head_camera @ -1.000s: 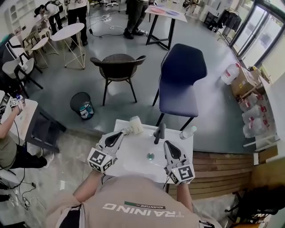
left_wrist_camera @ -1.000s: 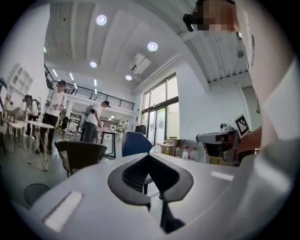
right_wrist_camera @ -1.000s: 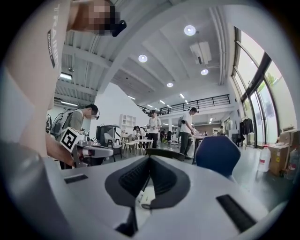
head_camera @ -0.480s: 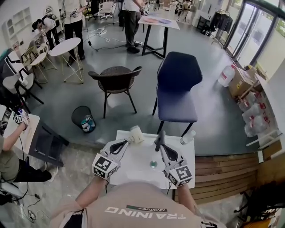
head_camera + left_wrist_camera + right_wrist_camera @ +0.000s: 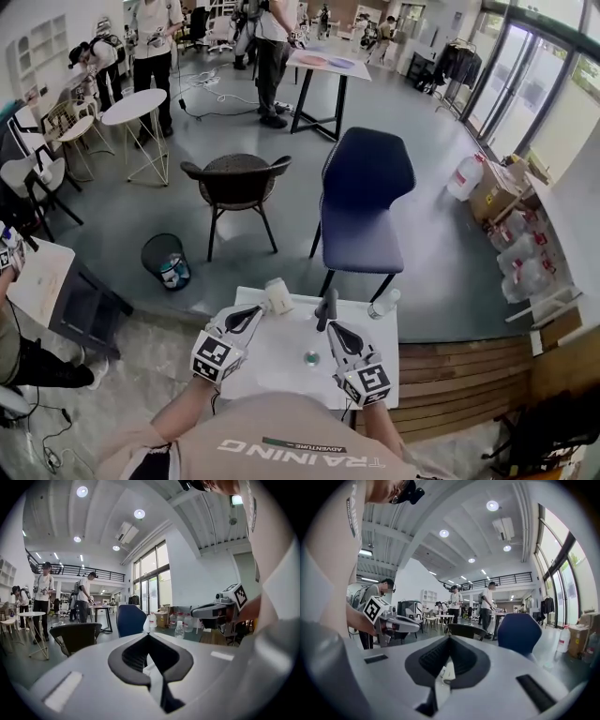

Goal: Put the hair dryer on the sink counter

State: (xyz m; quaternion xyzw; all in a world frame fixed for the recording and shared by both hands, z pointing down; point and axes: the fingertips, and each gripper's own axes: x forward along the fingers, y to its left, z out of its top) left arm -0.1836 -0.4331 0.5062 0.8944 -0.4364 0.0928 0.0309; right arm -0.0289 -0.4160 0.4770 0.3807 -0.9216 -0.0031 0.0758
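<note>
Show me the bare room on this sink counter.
Bare: the counter strip right of the right gripper, nearer the person than the bottle. Crowded: the back edge, with hair dryer, faucet and bottle.

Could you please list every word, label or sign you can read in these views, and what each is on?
"TRAINING": large print on the person's shirt, upside down in the head view.
"ADVENTURE": small patch on the same shirt.
Label on the water jug: too small to read.
Cubes on the left gripper and right gripper: square patterns, no words.
</note>
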